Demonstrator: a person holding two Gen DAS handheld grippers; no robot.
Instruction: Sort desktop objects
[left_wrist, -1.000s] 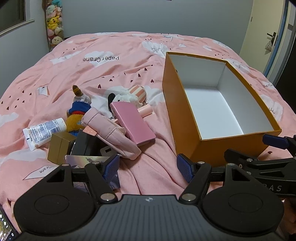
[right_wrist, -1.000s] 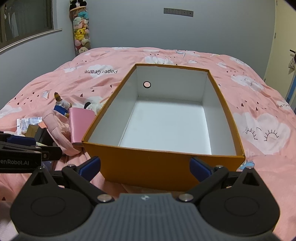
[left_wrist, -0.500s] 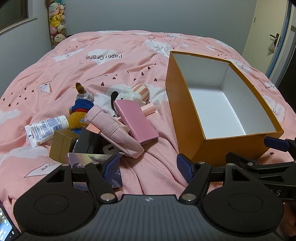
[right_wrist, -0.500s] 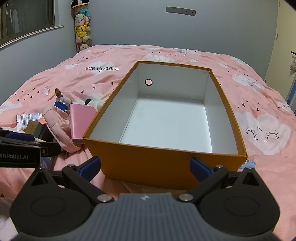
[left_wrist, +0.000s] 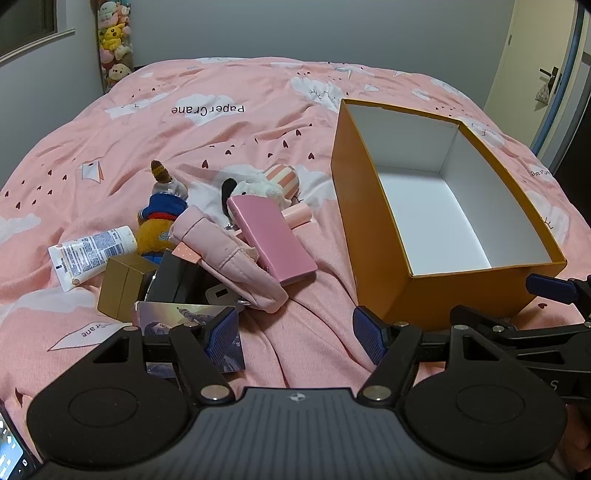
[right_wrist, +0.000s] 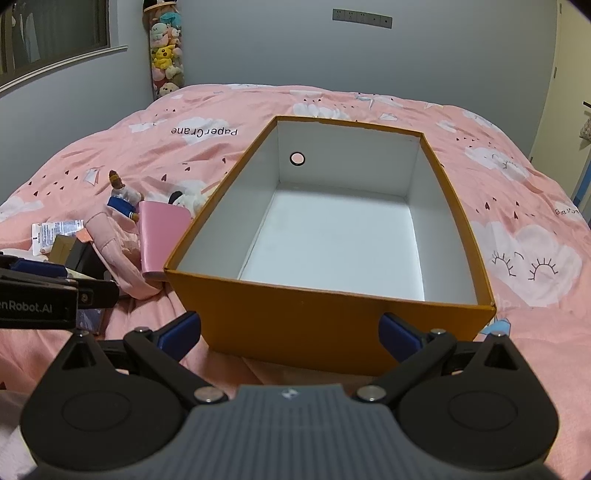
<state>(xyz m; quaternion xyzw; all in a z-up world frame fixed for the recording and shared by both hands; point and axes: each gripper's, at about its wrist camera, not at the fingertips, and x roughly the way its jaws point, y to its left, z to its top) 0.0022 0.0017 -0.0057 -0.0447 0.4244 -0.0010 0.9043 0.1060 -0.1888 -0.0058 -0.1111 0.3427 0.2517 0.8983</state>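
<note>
Trouble may come from the crowded pile (left_wrist: 207, 254) on the bed (left_wrist: 221, 122) left of the empty box (left_wrist: 373, 236): both the left gripper (left_wrist: 294, 330) and the right gripper (right_wrist: 290, 332) are wide and hold nothing, so 1 careless grasp could drag neighbours along.

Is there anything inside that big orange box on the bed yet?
No. The orange box shows only its bare white floor and walls, with one small round hole in the far wall. The strip of floor right behind the near wall is hidden.

Grey walls (right_wrist: 258, 48) (pink bedspread (left_wrist: 221, 122))
</note>
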